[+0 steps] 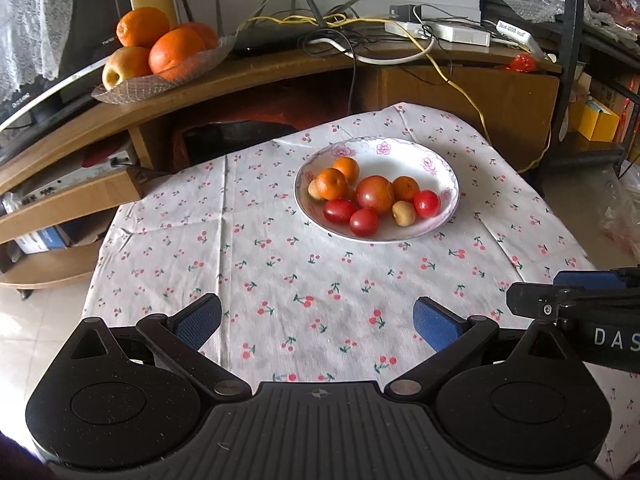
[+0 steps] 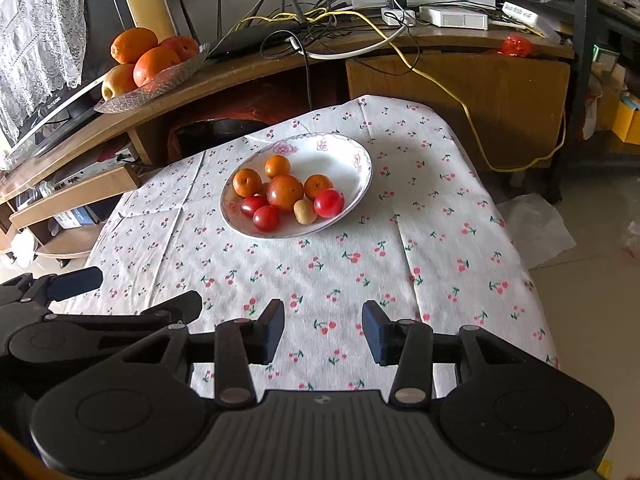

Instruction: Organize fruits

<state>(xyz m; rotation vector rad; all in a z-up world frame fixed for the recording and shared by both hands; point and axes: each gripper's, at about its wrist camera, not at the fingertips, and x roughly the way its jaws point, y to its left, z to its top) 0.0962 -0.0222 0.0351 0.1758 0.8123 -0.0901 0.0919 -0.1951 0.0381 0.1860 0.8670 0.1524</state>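
A white bowl [image 1: 440, 152] with a pink flower pattern sits right of centre in the left wrist view and left of centre in the right wrist view [image 2: 352, 160]. It holds a heap of fruit touching one another: small oranges [image 1: 333, 182] toward the back, a larger orange-red fruit [image 1: 375, 194] in the middle, three glossy red fruits [image 1: 364, 222] along the front, and two small yellowish-brown ones [image 1: 403, 213] (what kind they are I cannot tell).

In the upper left of both views a clear glass dish [image 1: 132, 88] on a curved wooden shelf [image 1: 280, 70] carries big oranges [image 1: 176, 53] and an apple [image 1: 122, 67].

The bowl rests on a white tablecloth [image 1: 280, 264] printed with cherries. On the shelf behind lie a tangle of cables [image 1: 332, 24] and white boxes [image 1: 460, 32]; pale floor tiles [image 2: 592, 280] show at the right.

The left gripper [image 1: 318, 320] hangs at the bottom of its frame, jaws spread wide, nothing in them. The right gripper [image 2: 323, 332] hangs likewise, jaws parted and empty, well short of the bowl.
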